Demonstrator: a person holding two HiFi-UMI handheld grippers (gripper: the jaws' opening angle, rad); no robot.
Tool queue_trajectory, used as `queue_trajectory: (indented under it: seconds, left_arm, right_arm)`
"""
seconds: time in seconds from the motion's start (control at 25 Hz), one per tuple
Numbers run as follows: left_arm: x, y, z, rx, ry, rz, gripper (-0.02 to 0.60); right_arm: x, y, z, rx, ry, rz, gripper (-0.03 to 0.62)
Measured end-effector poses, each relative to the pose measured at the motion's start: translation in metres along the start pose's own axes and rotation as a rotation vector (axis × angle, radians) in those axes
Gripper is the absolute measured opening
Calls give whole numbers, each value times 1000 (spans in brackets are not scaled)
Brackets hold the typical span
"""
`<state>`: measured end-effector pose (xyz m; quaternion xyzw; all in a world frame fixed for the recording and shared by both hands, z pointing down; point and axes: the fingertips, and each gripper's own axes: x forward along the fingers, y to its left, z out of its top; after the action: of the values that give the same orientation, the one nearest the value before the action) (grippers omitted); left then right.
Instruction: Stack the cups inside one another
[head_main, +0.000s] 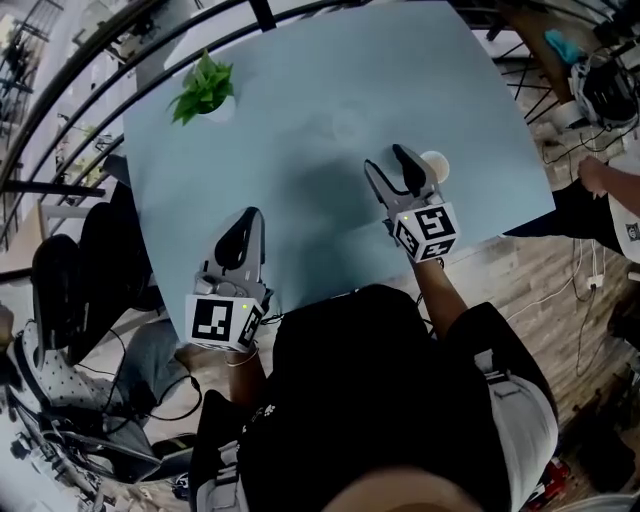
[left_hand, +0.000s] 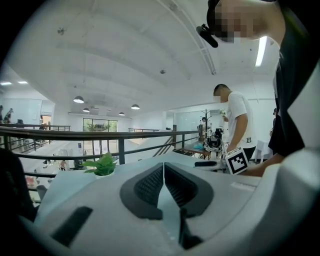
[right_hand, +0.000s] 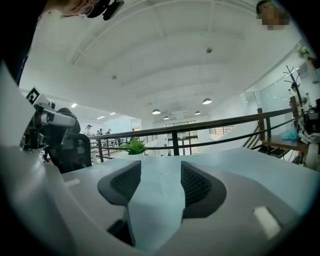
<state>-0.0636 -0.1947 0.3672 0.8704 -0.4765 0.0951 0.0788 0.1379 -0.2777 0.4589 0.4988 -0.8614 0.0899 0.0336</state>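
Two grippers are over the table (head_main: 330, 70): the left gripper (head_main: 250, 215) has its jaws closed together on nothing, and the right gripper (head_main: 387, 160) has its jaws partly apart and empty. One pale cup (head_main: 437, 163) stands just beside the right gripper, partly hidden behind it, and its contents cannot be made out. One potted plant (head_main: 205, 90) stands near the far left edge.
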Motion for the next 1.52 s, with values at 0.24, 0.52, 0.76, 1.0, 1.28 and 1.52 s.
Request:
queue_trajectory:
  seconds: [0.24, 0.52, 0.76, 1.0, 1.28, 1.52]
  left_arm:
    - [-18, 25, -3, -10, 4, 43, -15]
    - [-31, 43, -3, -11, 0, 100, -15]
    - [-31, 54, 2, -34, -10, 142, -15]
    - [-32, 62, -4, -36, 7, 166, -15]
    - [-35, 70, -8, -45, 24, 208, -15]
    - [-40, 76, -8, -56, 32, 241, -15]
  right_arm:
    - [35, 16, -8, -17, 25, -8, 256]
    - [70, 13, -22, -24, 88, -44, 302]
    - [90, -4, -30, -41, 124, -84, 320]
    - [109, -15, -50, -74, 191, -90, 338]
    - [130, -24, -66, -102, 245, -89, 351]
    - [143, -23, -74, -114, 272, -79, 351]
